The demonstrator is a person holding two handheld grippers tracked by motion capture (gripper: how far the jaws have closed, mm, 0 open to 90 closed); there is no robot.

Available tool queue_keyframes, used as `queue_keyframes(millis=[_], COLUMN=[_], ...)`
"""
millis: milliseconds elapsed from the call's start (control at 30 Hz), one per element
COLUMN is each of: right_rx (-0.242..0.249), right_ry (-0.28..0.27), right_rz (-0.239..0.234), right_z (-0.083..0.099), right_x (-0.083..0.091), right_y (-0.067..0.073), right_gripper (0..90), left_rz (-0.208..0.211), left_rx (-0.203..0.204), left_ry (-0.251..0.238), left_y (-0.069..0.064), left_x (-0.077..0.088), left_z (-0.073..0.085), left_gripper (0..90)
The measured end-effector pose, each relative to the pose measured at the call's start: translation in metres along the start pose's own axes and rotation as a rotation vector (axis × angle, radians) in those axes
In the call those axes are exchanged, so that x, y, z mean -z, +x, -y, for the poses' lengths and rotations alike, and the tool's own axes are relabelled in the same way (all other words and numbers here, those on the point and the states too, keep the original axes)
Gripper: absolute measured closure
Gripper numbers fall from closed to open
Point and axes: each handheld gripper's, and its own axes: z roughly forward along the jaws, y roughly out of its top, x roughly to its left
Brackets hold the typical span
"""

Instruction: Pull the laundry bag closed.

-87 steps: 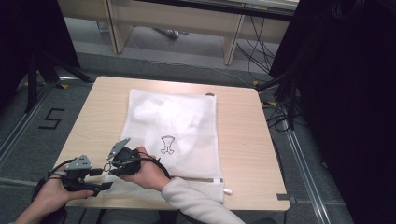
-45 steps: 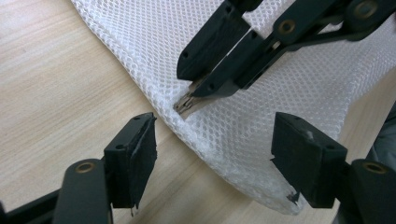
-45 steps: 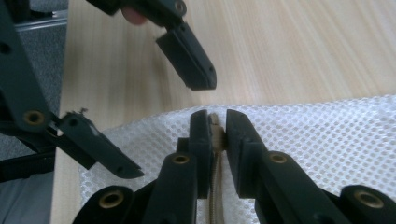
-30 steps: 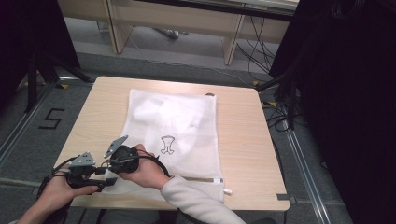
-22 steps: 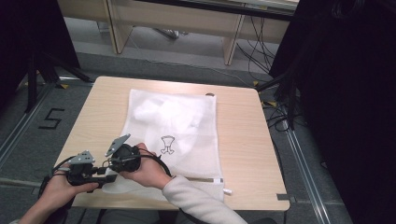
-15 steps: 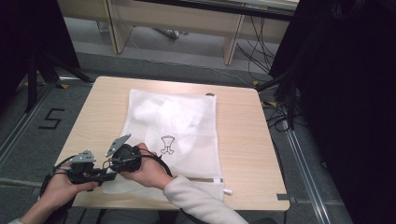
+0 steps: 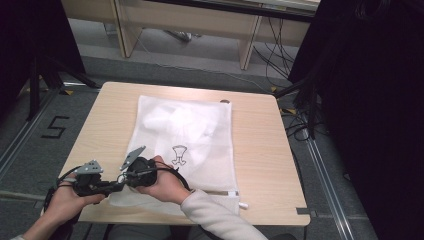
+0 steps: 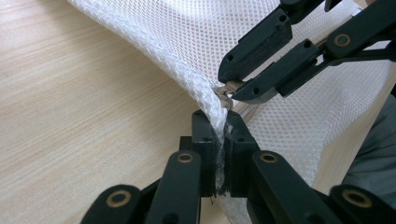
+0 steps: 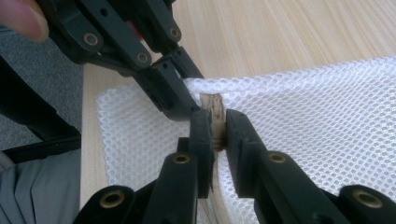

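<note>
1. Two grippers are meeting at the near left corner of a white mesh bag [image 7: 187, 145], which is lying flat on a light wooden table [image 7: 260, 150].
2. The left gripper [image 8: 220, 140] is squeezing a fold of the netting, its jaws almost touching.
3. The right gripper [image 9: 215, 128] is pinching the small metal zipper pull [image 9: 215, 108], jaws nearly closed on it.
4. Both hands are sitting close to the table's near edge, so little room is showing there; the far and right parts of the table are lying bare.
5. The bag is looking soft, full of tiny holes, with something white inside and a small dark drawing [image 7: 178, 154].
6. A grey floor with a painted "5" [image 7: 55, 127] is showing to the left, and cables [image 7: 280, 55] are lying beyond the table.
</note>
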Motion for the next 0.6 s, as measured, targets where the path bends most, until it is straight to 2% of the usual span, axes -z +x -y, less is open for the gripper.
queue_keyframes(millis=[100, 167, 200, 433, 500, 600], right_rx=[0.018, 0.015, 0.007, 0.004, -0.007, 0.002], right_ry=[0.016, 0.017, 0.017, 0.024, 0.023, 0.028], right_rz=[0.005, 0.018, 0.004, 0.003, 0.001, 0.005], right_z=[0.0012, 0.003, 0.0033, 0.0046, 0.0051, 0.0055], right_x=[0.0, -0.0019, -0.0013, -0.0009, -0.0012, -0.0008], right_y=[-0.0008, -0.0013, -0.0011, -0.001, -0.0001, -0.0006], right_gripper=[82.3, 82.3, 82.3, 82.3, 82.3, 82.3], left_rz=[0.002, 0.001, 0.002, -0.01, -0.009, -0.002], left_rx=[0.0, -0.003, -0.008, -0.016, -0.013, -0.006], left_ry=[0.0, 0.002, 0.004, -0.001, -0.002, -0.008], left_y=[0.0007, 0.0005, 0.0006, 0.0002, 0.0, 0.0002], left_x=[0.0013, 0.0012, 0.0011, 0.0018, 0.002, 0.0026], left_z=[-0.0003, -0.0003, -0.0004, -0.0006, -0.0006, -0.0008], left_gripper=[84.7, 84.8, 84.8, 84.8, 84.8, 84.7])
